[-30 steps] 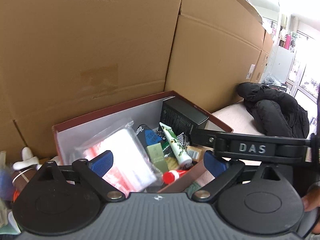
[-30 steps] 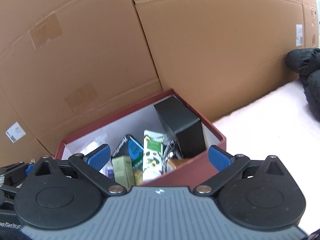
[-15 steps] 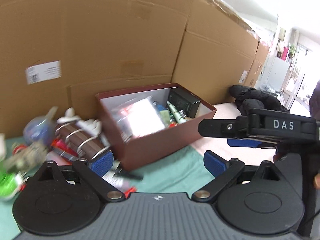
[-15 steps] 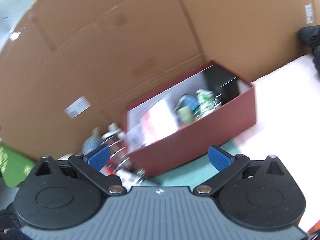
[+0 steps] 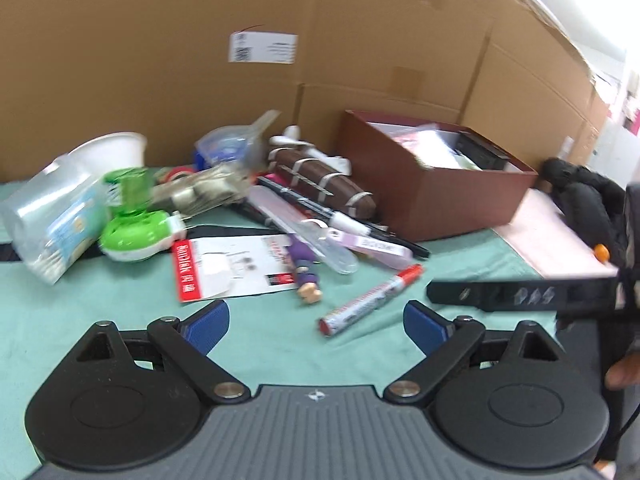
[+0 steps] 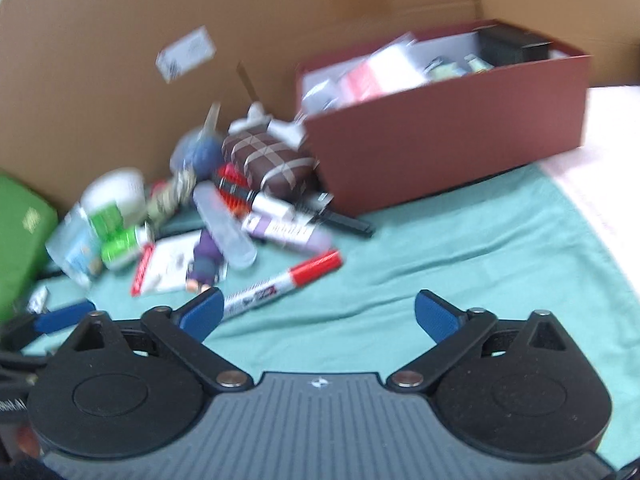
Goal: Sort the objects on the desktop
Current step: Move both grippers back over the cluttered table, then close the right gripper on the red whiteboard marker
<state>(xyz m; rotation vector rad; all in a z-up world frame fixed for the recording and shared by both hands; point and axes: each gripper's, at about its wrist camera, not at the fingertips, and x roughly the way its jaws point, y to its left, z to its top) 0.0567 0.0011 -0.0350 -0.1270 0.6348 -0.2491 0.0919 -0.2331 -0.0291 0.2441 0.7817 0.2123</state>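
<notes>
Red-capped marker (image 5: pixel 370 300) lying loose on the green cloth (image 5: pixel 120 320), nearest item of the heap, just ahead of both grippers and well apart from the dark red box (image 5: pixel 440 196) at the far right edge of the cloth. Likely light, rigid and round, so prone to roll or skid on the fabric; best pinched across the middle of the white barrel, away from the red cap that might pull off.

Left gripper (image 5: pixel 316 320) wide open, nothing between the blue pads. Right gripper (image 6: pixel 318 314) also wide but closing slightly, empty; left pad sitting just over the marker's white tail (image 6: pixel 280 282), contact impossible to confirm.

Further back: clear toothbrush case (image 5: pixel 304 232), lilac tube (image 5: pixel 376 246), small purple figure (image 5: pixel 304 268), red-edged paper card (image 5: pixel 232 268), brown checked pouch (image 5: pixel 320 184), green plug-in device (image 5: pixel 136 224), clear pack of cotton swabs (image 5: pixel 52 216), white bowl (image 5: pixel 112 152).

Hard to read: right wrist view smeared by motion, labels illegible. Box contents mostly hidden behind the near wall; only a black carton (image 6: pixel 512 46) and pale packets showing. Items under the pouch and against the cardboard wall (image 5: pixel 160 60) tangled, not identifiable. Green case (image 6: pixel 20 240) cut off at the left edge.
</notes>
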